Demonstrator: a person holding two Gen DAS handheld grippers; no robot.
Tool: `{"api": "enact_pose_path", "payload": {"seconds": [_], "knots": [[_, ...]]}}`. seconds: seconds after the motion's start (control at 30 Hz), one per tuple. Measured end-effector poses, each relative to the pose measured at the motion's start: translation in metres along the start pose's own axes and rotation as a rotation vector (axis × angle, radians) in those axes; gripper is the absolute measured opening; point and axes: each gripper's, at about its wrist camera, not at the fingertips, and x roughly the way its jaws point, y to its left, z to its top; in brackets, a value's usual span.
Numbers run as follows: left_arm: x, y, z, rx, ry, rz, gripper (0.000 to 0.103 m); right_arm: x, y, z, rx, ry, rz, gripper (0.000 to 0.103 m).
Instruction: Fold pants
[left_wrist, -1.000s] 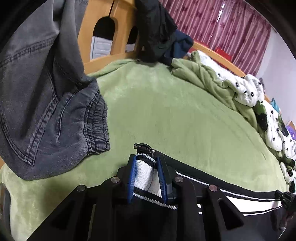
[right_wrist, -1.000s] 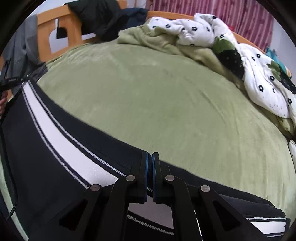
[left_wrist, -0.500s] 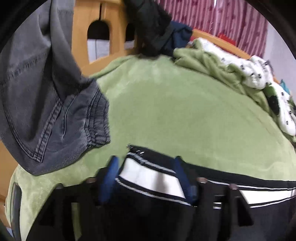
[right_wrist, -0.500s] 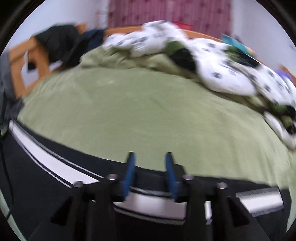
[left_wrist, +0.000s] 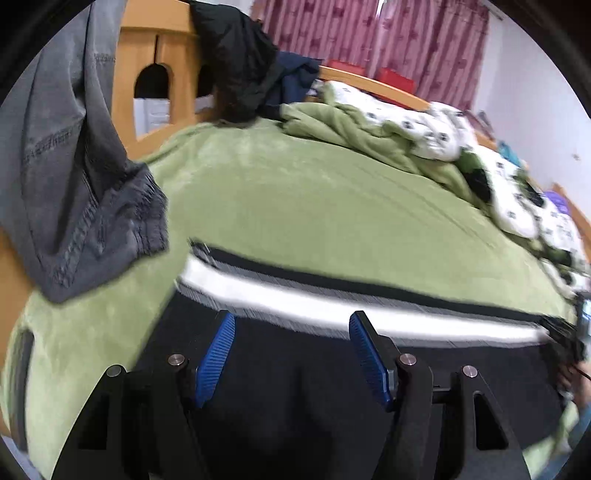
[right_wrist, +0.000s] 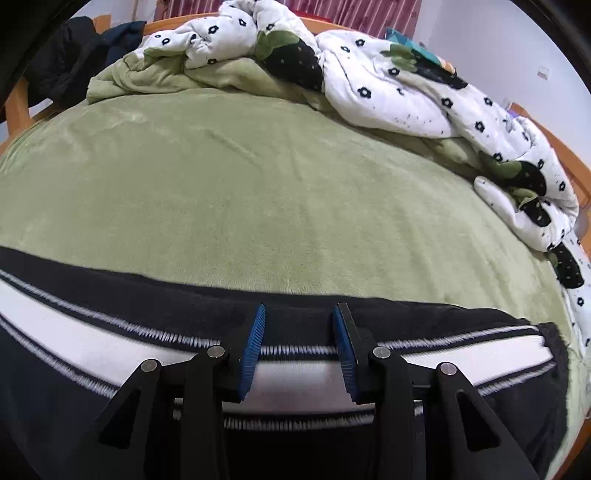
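Two views. Left wrist: left gripper (left_wrist: 291, 332) spread wide, empty, low over black pants (left_wrist: 295, 398) lying along the bed's (left_wrist: 314, 206) near edge; only here, grey jeans (left_wrist: 74, 184) hang left. Right wrist: right gripper (right_wrist: 299, 332) parted, empty, above the pants' white stripe (right_wrist: 295, 376); quilt (right_wrist: 388, 85) bunched behind.

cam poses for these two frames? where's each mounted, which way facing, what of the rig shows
Left wrist: sits on the left claw, looks forward along its open fingers across the black pants toward the wooden bed frame and hanging jeans; only the claw shows.
Right wrist: sits on the right claw, also open, looks over the pants toward the flowered quilt; only the claw shows.
Shared: pants, green blanket, quilt.
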Motion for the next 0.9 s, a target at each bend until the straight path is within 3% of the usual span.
{"api": "enact_pose_path", "payload": {"seconds": [0.07, 0.17, 0.23, 0.33, 0.4, 0.5, 0.6, 0.7, 0.8, 0.9], "knots": [[-0.024, -0.002, -0.026, -0.008, 0.003, -0.077, 0.062, -0.023, 0.001, -0.006, 0.017, -0.03, 0.02, 0.046], [-0.043, 0.003, -0.069, -0.077, 0.043, -0.135, 0.062, -0.068, 0.005, -0.011, 0.032, -0.096, 0.019, 0.065], [-0.047, 0.011, -0.097, -0.15, 0.077, -0.164, 0.062, -0.092, 0.006, -0.014, 0.053, -0.124, 0.022, 0.066], [-0.04, 0.035, -0.121, -0.277, 0.093, -0.16, 0.062, -0.122, 0.007, -0.018, 0.085, -0.118, 0.1, 0.067], [-0.026, 0.071, -0.122, -0.435, 0.071, -0.172, 0.06, -0.138, 0.009, -0.028, 0.13, -0.11, 0.155, 0.067], [-0.004, 0.113, -0.118, -0.632, 0.048, -0.211, 0.04, -0.154, 0.014, -0.042, 0.169, -0.093, 0.21, 0.067], [0.012, 0.135, -0.108, -0.715, 0.037, -0.228, 0.027, -0.167, 0.025, -0.053, 0.144, -0.101, 0.201, 0.067], [0.02, 0.138, -0.097, -0.708, 0.033, -0.199, 0.018, -0.176, 0.029, -0.061, 0.131, -0.104, 0.18, 0.066], [0.012, 0.128, -0.085, -0.633, 0.032, -0.102, 0.01, -0.185, 0.02, -0.071, 0.183, -0.085, 0.188, 0.066], [-0.016, 0.098, -0.06, -0.453, -0.033, 0.055, 0.009, -0.199, 0.01, -0.077, 0.197, -0.105, 0.18, 0.066]]}}
